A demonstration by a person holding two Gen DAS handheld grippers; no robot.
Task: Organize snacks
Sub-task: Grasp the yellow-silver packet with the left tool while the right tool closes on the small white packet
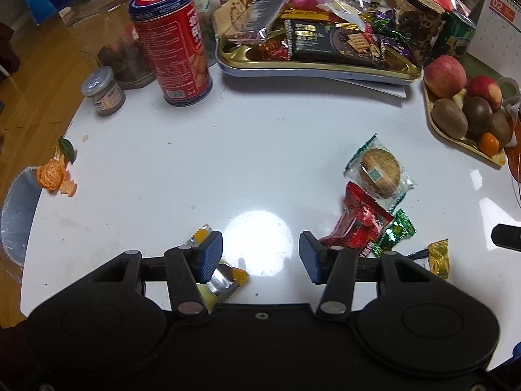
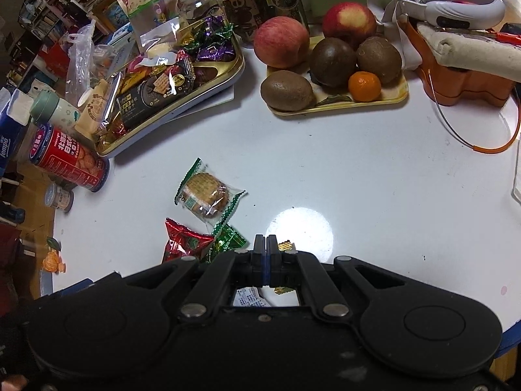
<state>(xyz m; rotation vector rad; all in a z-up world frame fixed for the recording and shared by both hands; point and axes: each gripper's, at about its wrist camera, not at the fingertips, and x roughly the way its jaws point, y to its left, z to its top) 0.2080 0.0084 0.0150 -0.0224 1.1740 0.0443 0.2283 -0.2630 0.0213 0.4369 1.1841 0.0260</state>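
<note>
My left gripper stands open just above the white table, with only bare tabletop between its fingers. An orange and silver candy lies under its left finger. To its right lie a wrapped round biscuit, a red packet, a green candy and a gold candy. My right gripper is shut, with nothing visible between its pads. The gold candy shows just beside its right finger. The gold snack tin at the back is heaped with packets.
A red biscuit can and a small jar stand back left. A fruit tray holds apples and kiwis at the right. Mandarin peel lies at the table's left edge. An orange device with a cable sits far right.
</note>
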